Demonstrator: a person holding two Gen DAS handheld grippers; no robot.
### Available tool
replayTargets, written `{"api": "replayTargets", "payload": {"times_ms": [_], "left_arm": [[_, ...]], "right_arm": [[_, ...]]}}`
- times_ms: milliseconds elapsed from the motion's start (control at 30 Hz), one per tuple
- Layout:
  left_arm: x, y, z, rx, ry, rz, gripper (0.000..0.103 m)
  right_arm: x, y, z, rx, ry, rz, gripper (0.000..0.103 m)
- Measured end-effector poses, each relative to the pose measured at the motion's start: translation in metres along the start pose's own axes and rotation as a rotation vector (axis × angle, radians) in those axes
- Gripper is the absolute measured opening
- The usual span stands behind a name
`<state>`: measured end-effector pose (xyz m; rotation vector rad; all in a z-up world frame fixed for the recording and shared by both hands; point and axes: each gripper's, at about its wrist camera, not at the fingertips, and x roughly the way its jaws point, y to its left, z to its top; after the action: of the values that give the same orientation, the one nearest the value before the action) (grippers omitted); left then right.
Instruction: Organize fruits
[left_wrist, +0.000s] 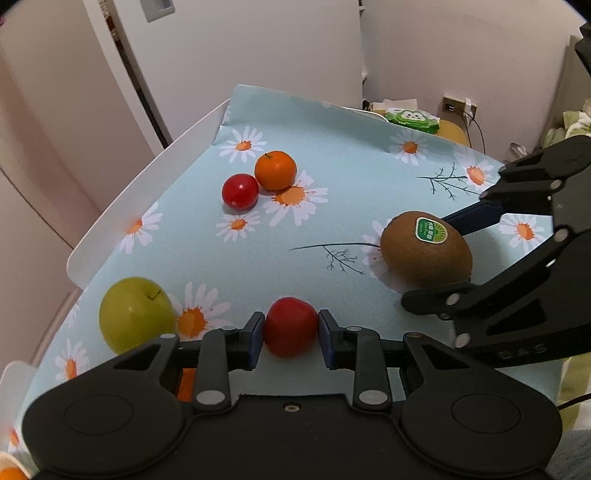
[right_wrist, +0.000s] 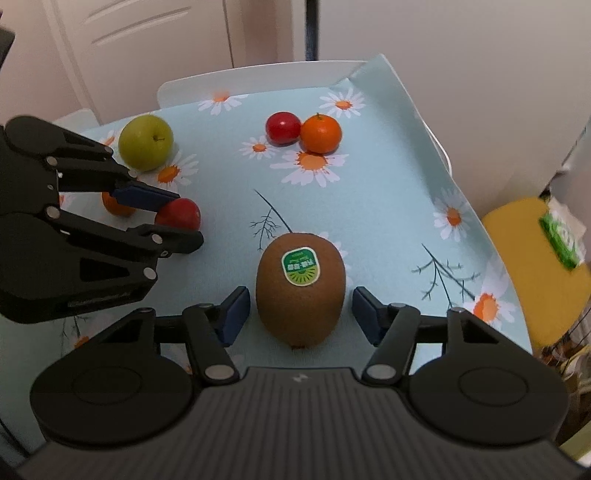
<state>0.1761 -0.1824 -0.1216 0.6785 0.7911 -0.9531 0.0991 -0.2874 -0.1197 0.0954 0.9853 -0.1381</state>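
Note:
My left gripper (left_wrist: 291, 334) is shut on a small red fruit (left_wrist: 291, 326), which rests on the daisy-print cloth; it also shows in the right wrist view (right_wrist: 179, 214). My right gripper (right_wrist: 301, 314) is open around a brown kiwi (right_wrist: 301, 286) with a green sticker, its pads close on both sides without touching. The kiwi also shows in the left wrist view (left_wrist: 424, 249). A green apple (left_wrist: 135, 314), a second red fruit (left_wrist: 240, 191) and an orange tangerine (left_wrist: 275, 170) lie farther off.
The cloth covers a white table (left_wrist: 122, 214) with a raised rim. Another orange fruit (right_wrist: 116, 208) lies partly hidden behind the left gripper. A yellow stool (right_wrist: 535, 273) with a green packet (right_wrist: 561, 236) stands to the right. Walls and doors stand behind.

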Motion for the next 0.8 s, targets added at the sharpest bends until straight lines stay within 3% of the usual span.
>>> {"api": "replayTargets", "payload": {"times_ms": [200, 433, 800], "left_arm": [[-0.011, -0.004, -0.006, -0.032, -0.005, 0.027, 0.034], [-0.033, -0.012, -0.017, -0.091, -0.022, 0.073, 0.034], [-0.081, -0.021, -0.040, -0.283, -0.066, 0.162, 0.034]], "right_arm": [[-0.002, 0.003, 0.000, -0.032, -0.021, -0.007, 0.061], [-0.011, 0.000, -0.002, -0.031, -0.015, 0.012, 0.059], [-0.048, 0.005, -0.003, -0.083, -0.050, 0.042, 0.059]]}}
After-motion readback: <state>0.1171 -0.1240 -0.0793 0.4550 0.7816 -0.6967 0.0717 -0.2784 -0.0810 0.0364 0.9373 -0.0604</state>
